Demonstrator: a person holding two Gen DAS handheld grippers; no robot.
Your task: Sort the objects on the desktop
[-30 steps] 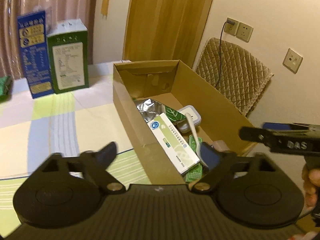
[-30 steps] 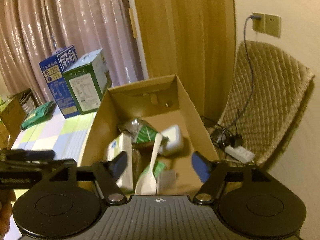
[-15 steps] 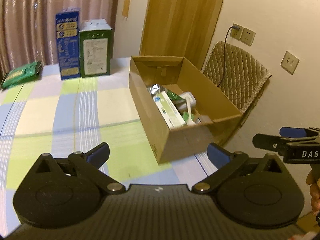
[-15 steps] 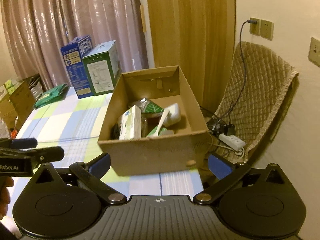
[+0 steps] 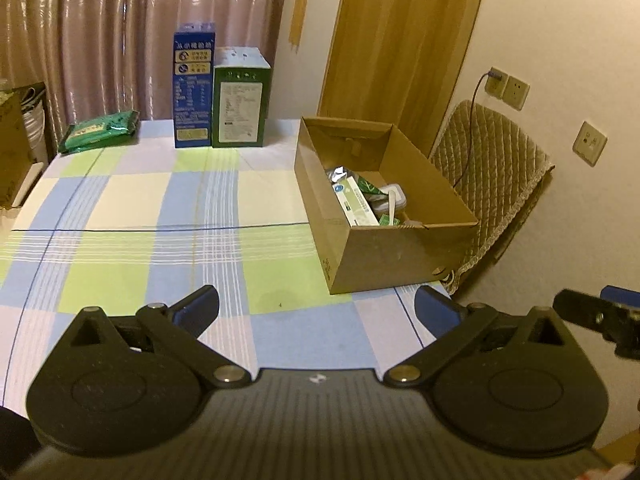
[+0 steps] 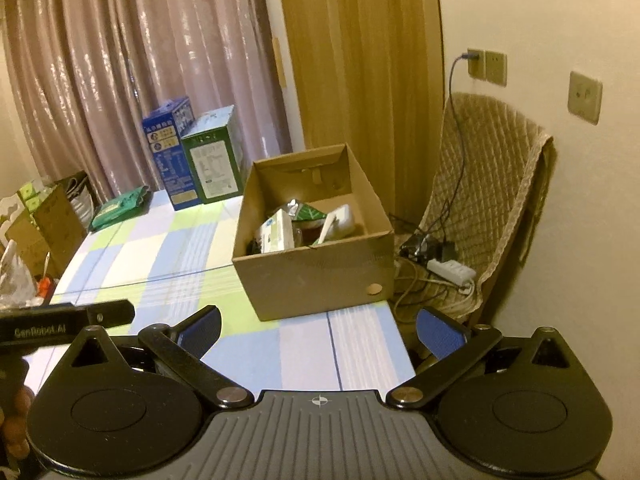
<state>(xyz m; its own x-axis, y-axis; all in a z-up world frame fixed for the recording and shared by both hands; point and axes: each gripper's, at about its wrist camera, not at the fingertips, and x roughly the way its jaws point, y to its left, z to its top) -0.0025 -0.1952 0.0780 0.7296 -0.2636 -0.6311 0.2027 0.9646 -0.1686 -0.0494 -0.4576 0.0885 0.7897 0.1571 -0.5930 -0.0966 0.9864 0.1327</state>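
Clutter in the cardboard box (image 5: 400,256) at the table's right edge is half hidden by its walls; I see both left gripper (image 5: 316,312) and right gripper (image 6: 318,330) spread wide, empty.

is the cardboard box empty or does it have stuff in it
Not empty. The open-topped cardboard box holds several items: a white-and-green carton, a foil packet and a white spoon.

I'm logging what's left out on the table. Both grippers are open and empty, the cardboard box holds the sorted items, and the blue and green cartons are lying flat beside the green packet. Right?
Not quite: the blue carton and green carton stand upright, as the left wrist view shows. The rest holds: left gripper and right gripper open and empty, items in the cardboard box, green packet nearby.
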